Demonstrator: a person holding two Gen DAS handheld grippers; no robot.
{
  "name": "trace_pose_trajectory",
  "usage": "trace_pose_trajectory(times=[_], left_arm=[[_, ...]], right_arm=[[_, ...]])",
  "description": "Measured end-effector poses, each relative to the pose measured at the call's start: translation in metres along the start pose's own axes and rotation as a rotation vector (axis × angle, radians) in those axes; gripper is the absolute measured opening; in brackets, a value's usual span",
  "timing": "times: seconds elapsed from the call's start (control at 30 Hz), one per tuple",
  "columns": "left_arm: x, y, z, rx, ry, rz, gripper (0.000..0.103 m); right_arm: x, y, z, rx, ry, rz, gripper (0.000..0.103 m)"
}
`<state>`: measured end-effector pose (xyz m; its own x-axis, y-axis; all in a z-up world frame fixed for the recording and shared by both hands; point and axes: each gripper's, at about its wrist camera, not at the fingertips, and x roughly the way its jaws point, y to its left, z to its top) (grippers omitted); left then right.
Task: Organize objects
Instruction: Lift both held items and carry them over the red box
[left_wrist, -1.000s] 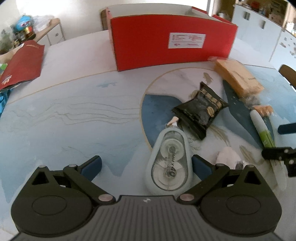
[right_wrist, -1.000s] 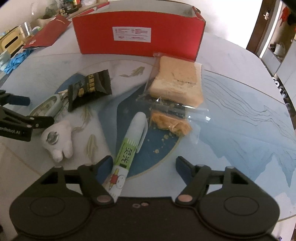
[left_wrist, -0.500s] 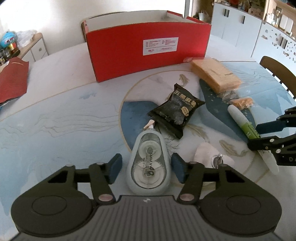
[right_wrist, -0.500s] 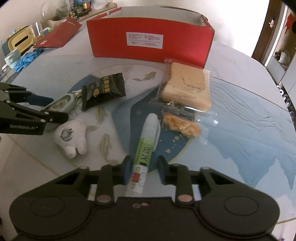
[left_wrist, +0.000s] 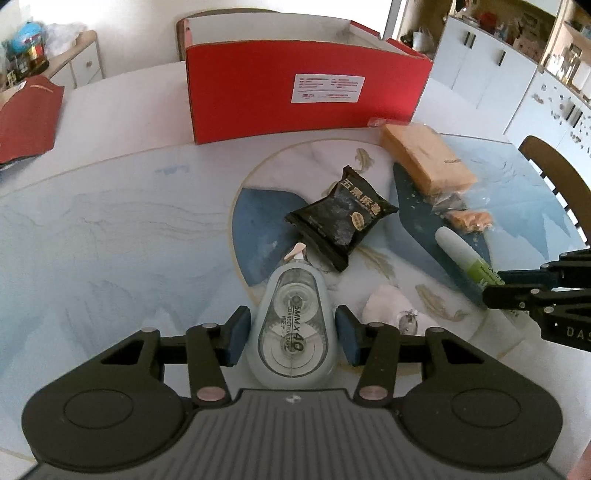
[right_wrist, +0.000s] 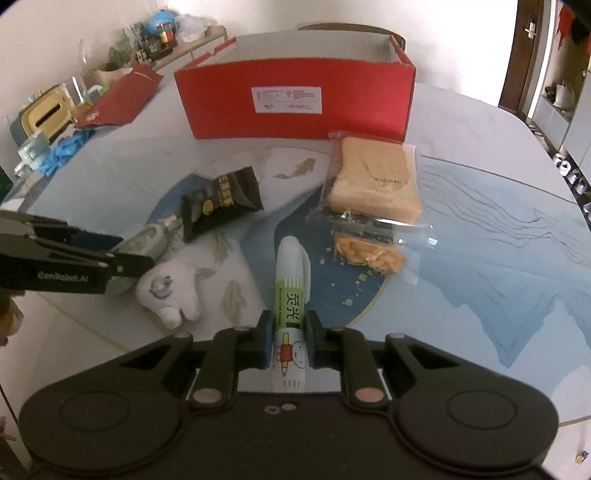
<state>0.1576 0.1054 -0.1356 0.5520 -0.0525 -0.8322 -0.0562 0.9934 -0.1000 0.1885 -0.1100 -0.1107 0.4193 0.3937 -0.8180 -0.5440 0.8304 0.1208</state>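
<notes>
Currently the left tool (left_wrist: 291, 338) has its blue pads pressed against both sides of the correction tape dispenser (left_wrist: 291, 328), gripping it at its wide end while its narrow tip points toward the far side. Just past that tip lies the black snack packet (left_wrist: 341, 216), close enough that its near corner almost meets the dispenser. Right of the dispenser, just beside the right pad, sits the small white plush toy (left_wrist: 391, 308).

The right tool (right_wrist: 288, 338) is clamped on the glue stick (right_wrist: 290, 295), holding it near its printed lower part; the white cap end reaches out toward the far side. Beyond the cap and slightly right lies the bagged bread (right_wrist: 375, 184), with an orange crumbly piece (right_wrist: 369, 254) inside the same clear wrapper, near the stick but apart from it. Crumbs dot the blue patch around it.

The red box (left_wrist: 306, 92) stands open-topped at the far side of the tabletop (left_wrist: 110, 229), its long wall facing both tools; the bread's far end sits close to the box's right corner. Between the box wall and the snack packet runs a bare strip. The left half of the tabletop is bare as far as the red folder (left_wrist: 27, 118) near its far left edge. In the right wrist view the tabletop's right side is likewise bare out to its rounded edge, and the left tool (right_wrist: 122, 260) shows from the side, its state not readable from there
</notes>
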Motion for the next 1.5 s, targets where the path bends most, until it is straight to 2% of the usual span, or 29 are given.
trace_pose_trajectory(times=[0.43, 0.63, 0.77, 1.13, 1.5], left_arm=[[-0.031, 0.001, 0.006, -0.053, -0.073, -0.041, 0.049], [-0.047, -0.006, 0.018, -0.050, -0.105, -0.072, 0.049], [-0.055, -0.013, 0.031, -0.038, -0.127, -0.099, 0.049], [-0.068, -0.018, 0.085, 0.016, -0.212, -0.100, 0.049], [-0.071, -0.005, 0.150, 0.057, -0.271, -0.067, 0.049]], right_arm=[[-0.025, -0.003, 0.006, 0.046, -0.030, 0.047, 0.016], [-0.044, -0.005, 0.019, 0.048, -0.075, 0.055, 0.016], [-0.053, -0.006, 0.037, 0.040, -0.107, 0.058, 0.016], [-0.069, -0.020, 0.106, 0.012, -0.214, 0.040, 0.016], [-0.051, -0.027, 0.166, -0.003, -0.240, 0.017, 0.016]])
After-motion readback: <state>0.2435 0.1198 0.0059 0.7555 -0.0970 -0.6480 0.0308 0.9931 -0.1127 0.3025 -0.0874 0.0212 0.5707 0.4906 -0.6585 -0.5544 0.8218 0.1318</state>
